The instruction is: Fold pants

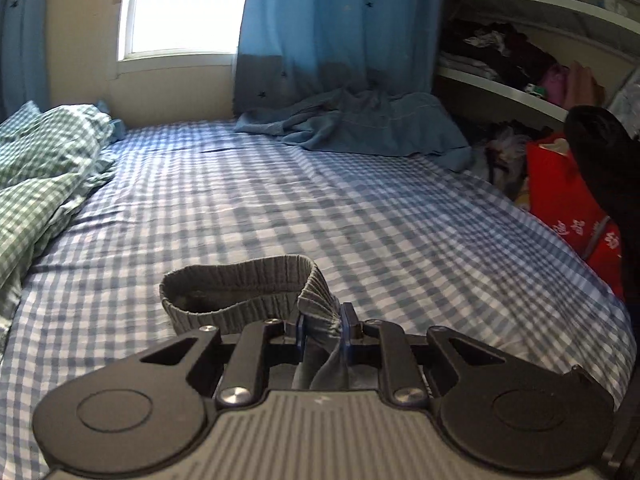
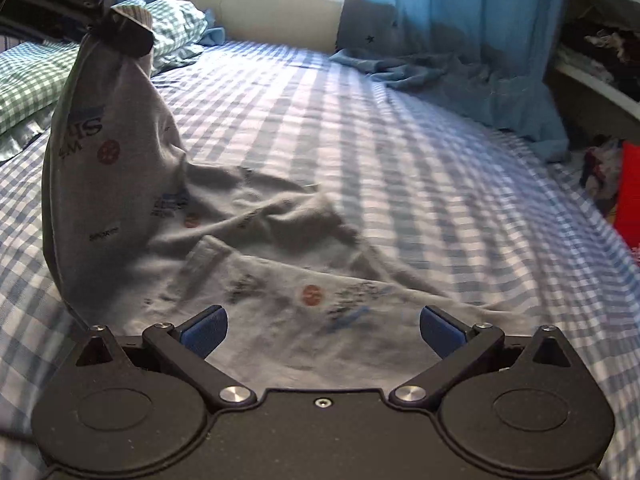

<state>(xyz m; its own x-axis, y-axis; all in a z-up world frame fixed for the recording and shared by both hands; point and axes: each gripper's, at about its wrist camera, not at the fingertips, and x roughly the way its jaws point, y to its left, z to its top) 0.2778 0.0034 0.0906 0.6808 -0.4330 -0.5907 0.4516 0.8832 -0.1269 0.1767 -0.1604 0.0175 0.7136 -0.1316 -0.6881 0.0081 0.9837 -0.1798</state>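
Grey pants (image 2: 256,232) with printed logos lie rumpled on the blue checked bed (image 2: 440,168). My left gripper (image 1: 323,326) is shut on their ribbed waistband (image 1: 240,284) and holds that end lifted; in the right wrist view it shows at the top left (image 2: 120,32) with the cloth hanging from it. My right gripper (image 2: 323,334) is open and empty, low over the near part of the pants, with cloth between its blue pads (image 2: 204,332).
A green checked pillow and quilt (image 1: 44,160) lie at the left. A blue garment (image 1: 360,124) is bunched under the blue curtain (image 1: 340,20) at the far side. Shelves of clothes (image 1: 520,52) and a red bag (image 1: 568,192) stand to the right of the bed.
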